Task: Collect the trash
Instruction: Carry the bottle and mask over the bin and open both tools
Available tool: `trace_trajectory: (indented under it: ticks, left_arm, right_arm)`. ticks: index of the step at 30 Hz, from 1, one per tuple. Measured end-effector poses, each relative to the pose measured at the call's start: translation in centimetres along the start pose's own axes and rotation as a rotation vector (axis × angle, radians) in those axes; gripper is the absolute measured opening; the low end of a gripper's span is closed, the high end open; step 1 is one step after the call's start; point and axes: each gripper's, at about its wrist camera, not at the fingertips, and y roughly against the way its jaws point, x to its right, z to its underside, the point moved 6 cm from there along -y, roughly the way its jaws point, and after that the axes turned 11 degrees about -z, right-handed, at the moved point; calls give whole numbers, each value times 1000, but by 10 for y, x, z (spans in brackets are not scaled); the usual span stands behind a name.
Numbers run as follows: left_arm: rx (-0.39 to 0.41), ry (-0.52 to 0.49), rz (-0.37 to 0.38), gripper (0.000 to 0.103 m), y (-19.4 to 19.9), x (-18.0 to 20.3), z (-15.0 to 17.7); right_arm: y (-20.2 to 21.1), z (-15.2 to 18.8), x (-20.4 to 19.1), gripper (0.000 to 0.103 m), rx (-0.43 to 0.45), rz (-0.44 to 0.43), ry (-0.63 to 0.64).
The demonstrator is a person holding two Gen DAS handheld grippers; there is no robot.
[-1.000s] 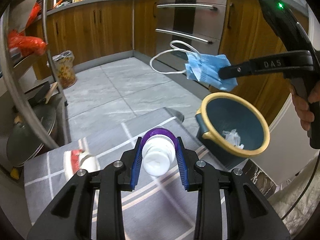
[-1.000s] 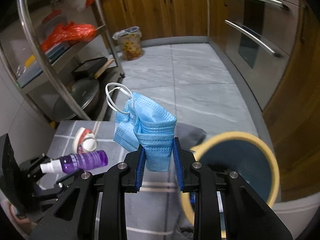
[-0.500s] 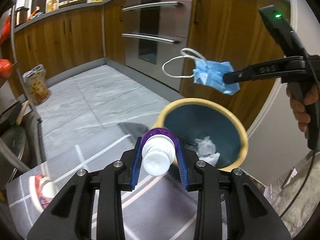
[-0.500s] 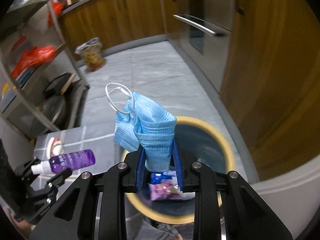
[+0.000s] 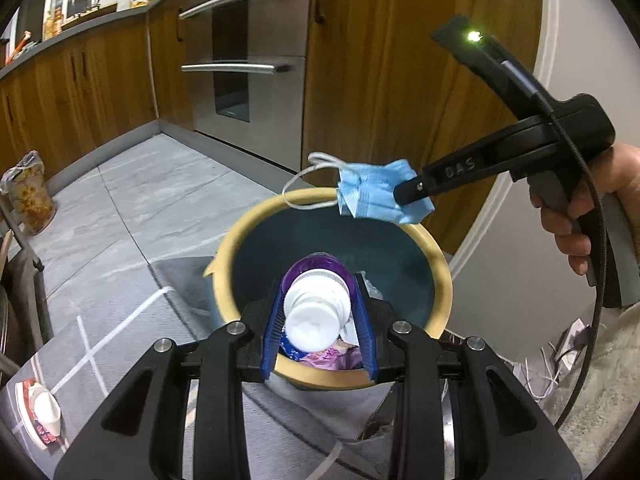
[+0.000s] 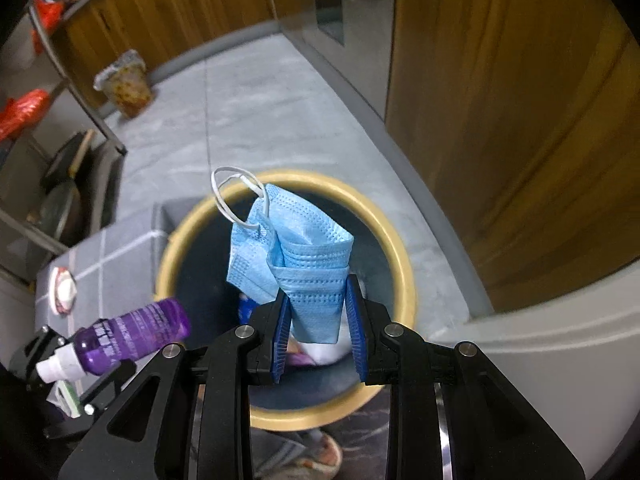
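Both views are fisheye cameras riding just behind a hand-held gripper, looking forward and steeply down along its two fingers. The left wrist view looks from close above the near rim of the bin (image 5: 438, 258), facing the oven (image 5: 236, 68) and wooden cabinets (image 5: 400, 80), with the right gripper (image 5: 404, 194) coming in from the right edge. The right wrist view looks almost straight down into the bin (image 6: 404, 248) from close above, with the left gripper (image 6: 60, 364) low at its left edge. Both share the bin, the grey floor (image 6: 248, 92) and the mat (image 5: 132, 340).
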Motion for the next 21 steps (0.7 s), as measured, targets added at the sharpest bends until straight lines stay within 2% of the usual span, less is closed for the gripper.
trace_trajectory:
  ticks: [5,10,21]
  left_arm:
    - [-22,-41,8,32,-13,16,4]
    - [-22,-67,2,32,-22,24,2]
    - [-46,-56,-26,34,-38,15,6]
  right_arm:
    - [-13,3,6,28,-43,28,-1]
    - [-18,3,8,29,-50,32,-6]
    - [-18,3,21,30,-40,38,-13]
